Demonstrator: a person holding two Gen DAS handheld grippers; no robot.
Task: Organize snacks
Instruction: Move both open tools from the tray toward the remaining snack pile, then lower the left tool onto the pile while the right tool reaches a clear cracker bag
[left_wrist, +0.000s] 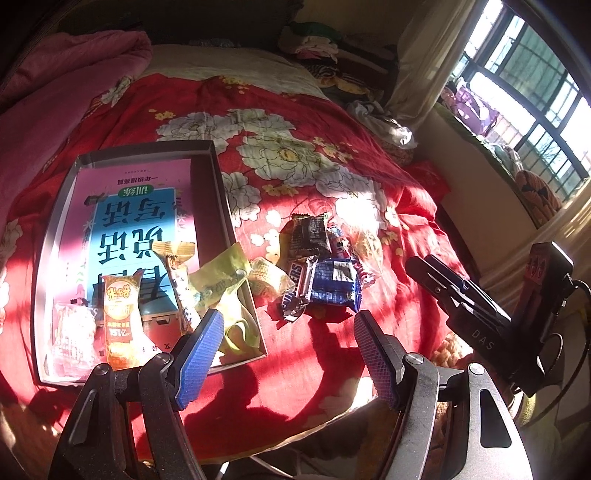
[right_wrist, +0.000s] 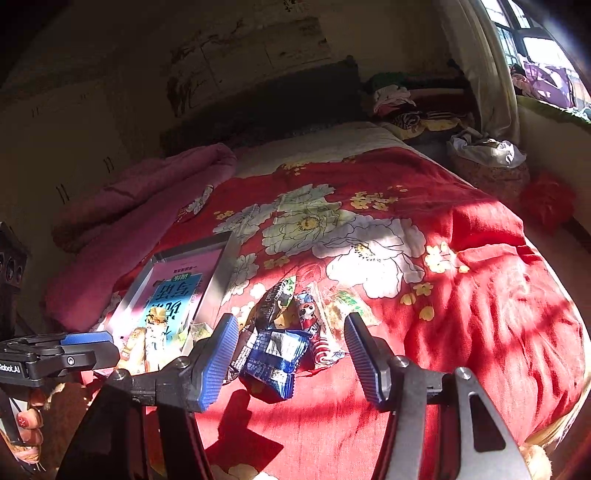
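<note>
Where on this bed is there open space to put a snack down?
The red floral quilt is bare beyond the snack pile and toward the near edge. The box has room at its far end, over the book. Its near end holds packets, and the pile is crowded.

The quilted bedspread (left_wrist: 325, 206) is bright red, printed with big white peonies, green-tinged at the heart, and small yellow blossoms. A rumpled plain pink blanket (left_wrist: 74, 81) lies beside it. The shallow grey cardboard box (left_wrist: 218, 177) holds a pink booklet (left_wrist: 147, 177) with a sky-blue panel of dark characters. An orange-and-yellow snack packet (left_wrist: 120, 317) lies in the box, and a pale yellow-green wrapper (left_wrist: 218, 280) drapes over its wall. On the spread, a dark blue foil packet (left_wrist: 334, 284) shows white marks, next to a brown Snickers bar (left_wrist: 295, 284) lettered blue on white. Each tool's pads (left_wrist: 201, 354) are ribbed blue on black frames.
</note>
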